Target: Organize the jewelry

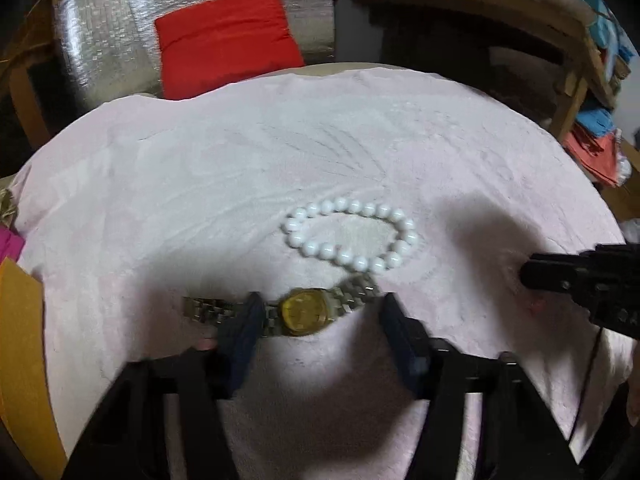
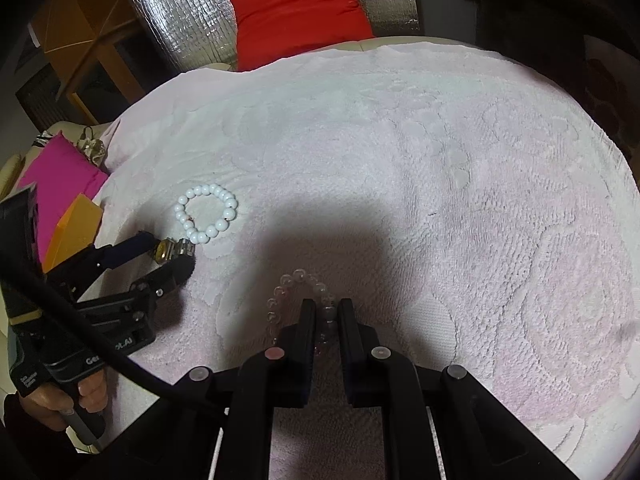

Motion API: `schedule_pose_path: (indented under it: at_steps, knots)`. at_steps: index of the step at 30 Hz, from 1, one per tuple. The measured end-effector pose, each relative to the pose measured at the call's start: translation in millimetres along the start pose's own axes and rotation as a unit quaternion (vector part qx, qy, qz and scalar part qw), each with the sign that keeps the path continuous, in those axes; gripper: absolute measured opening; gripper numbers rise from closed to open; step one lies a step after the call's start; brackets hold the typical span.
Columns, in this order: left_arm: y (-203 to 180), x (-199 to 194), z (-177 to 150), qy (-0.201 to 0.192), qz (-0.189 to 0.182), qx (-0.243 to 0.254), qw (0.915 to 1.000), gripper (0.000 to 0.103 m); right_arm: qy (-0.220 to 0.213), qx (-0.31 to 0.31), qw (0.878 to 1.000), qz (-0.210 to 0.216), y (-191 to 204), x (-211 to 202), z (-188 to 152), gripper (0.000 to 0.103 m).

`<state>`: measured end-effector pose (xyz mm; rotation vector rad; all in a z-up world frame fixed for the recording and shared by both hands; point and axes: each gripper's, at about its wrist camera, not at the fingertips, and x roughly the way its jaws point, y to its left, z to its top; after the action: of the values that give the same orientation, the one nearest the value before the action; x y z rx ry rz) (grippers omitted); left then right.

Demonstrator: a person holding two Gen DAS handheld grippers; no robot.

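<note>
On the fluffy pale pink towel (image 2: pixel 440 152) the left gripper (image 1: pixel 320 312) stands with jaws spread around the gold-faced watch (image 1: pixel 306 311) with metal link band, beside the round white bead bracelet (image 1: pixel 352 236), while the right gripper (image 2: pixel 326 312) pinches the clear bead bracelet (image 2: pixel 288 284).

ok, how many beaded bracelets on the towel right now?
2. The white bead bracelet lies just beyond the watch at the left gripper. The clear bead bracelet is pinched in the right gripper; part is hidden behind the fingers.
</note>
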<state>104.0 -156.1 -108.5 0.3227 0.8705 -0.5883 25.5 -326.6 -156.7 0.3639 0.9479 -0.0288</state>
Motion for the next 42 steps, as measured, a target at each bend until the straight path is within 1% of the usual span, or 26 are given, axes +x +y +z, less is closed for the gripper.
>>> schedule_pose_path:
  at_steps: [3,5,9,10,11,13,15,18,19,20,22,23,25,28,31,34,38,39,40,41,42]
  knots:
    - [-4,-4,-3,0.005,-0.005,0.01,0.9999,0.042,0.0,0.001,1.0,0.0,1,0,1,0.012]
    - [-3,-8,-6,0.011,-0.022,0.007,0.9997,0.033,0.0,0.001,1.0,0.0,0,1,2,0.012]
    - [1,-17,-18,0.029,-0.05,-0.013,0.9983,0.029,0.0,0.001,1.0,-0.004,1,1,4,0.013]
    - [1,-19,-21,0.036,-0.059,-0.018,0.9974,0.025,0.0,0.002,1.0,-0.005,1,2,4,0.013]
    - [1,-22,-25,0.04,-0.067,-0.018,0.9968,0.024,-0.001,0.002,1.0,-0.006,1,2,4,0.013]
    - [-2,-28,-30,0.038,-0.062,-0.008,0.9973,0.024,-0.001,0.001,1.0,-0.007,2,3,5,0.013]
    - [0,-33,-32,0.034,-0.05,-0.007,0.9981,0.024,-0.002,0.001,1.0,-0.009,3,3,5,0.013]
    - [7,-35,-29,0.024,-0.035,-0.017,0.999,0.026,-0.004,0.0,1.0,-0.011,5,5,6,0.013]
    - [8,-35,-27,0.022,-0.035,-0.024,0.9989,0.033,-0.004,0.0,1.0,-0.012,4,5,6,0.013]
    - [9,-34,-25,0.021,-0.036,-0.033,0.9986,0.043,-0.005,-0.001,1.0,-0.012,4,5,6,0.013]
    - [9,-29,-20,0.022,-0.028,-0.039,0.9986,0.051,-0.004,-0.001,1.0,-0.01,5,5,6,0.013]
    - [8,-27,-18,0.02,-0.023,-0.039,0.9987,0.051,-0.004,0.0,1.0,-0.008,4,5,6,0.013]
    - [6,-24,-14,0.02,-0.031,-0.044,0.9984,0.051,-0.004,0.0,1.0,-0.006,3,5,5,0.013]
    - [1,-20,-14,0.034,-0.053,-0.058,0.9963,0.058,-0.002,-0.001,1.0,-0.002,0,4,5,0.013]
    - [-6,-15,-11,0.038,-0.045,-0.057,0.9966,0.063,-0.001,-0.001,1.0,0.001,-3,3,5,0.013]
    - [-7,-12,-7,0.039,-0.044,-0.077,0.9953,0.068,0.0,-0.001,1.0,0.003,-5,1,4,0.013]
    - [-5,-6,-5,0.033,-0.019,-0.097,0.9946,0.068,0.0,-0.001,1.0,0.004,-5,0,3,0.013]
    - [-4,-5,-5,0.03,-0.019,-0.102,0.9942,0.068,0.0,-0.001,1.0,0.004,-4,0,3,0.013]
    - [-3,-5,-5,0.028,-0.019,-0.105,0.9939,0.067,0.0,0.0,1.0,0.004,-4,0,3,0.013]
    - [-2,-6,-6,0.027,-0.014,-0.104,0.9942,0.061,0.0,-0.001,1.0,0.004,-4,0,3,0.013]
    - [-3,-7,-7,0.026,-0.012,-0.098,0.9948,0.058,0.0,-0.001,1.0,0.004,-3,-1,3,0.013]
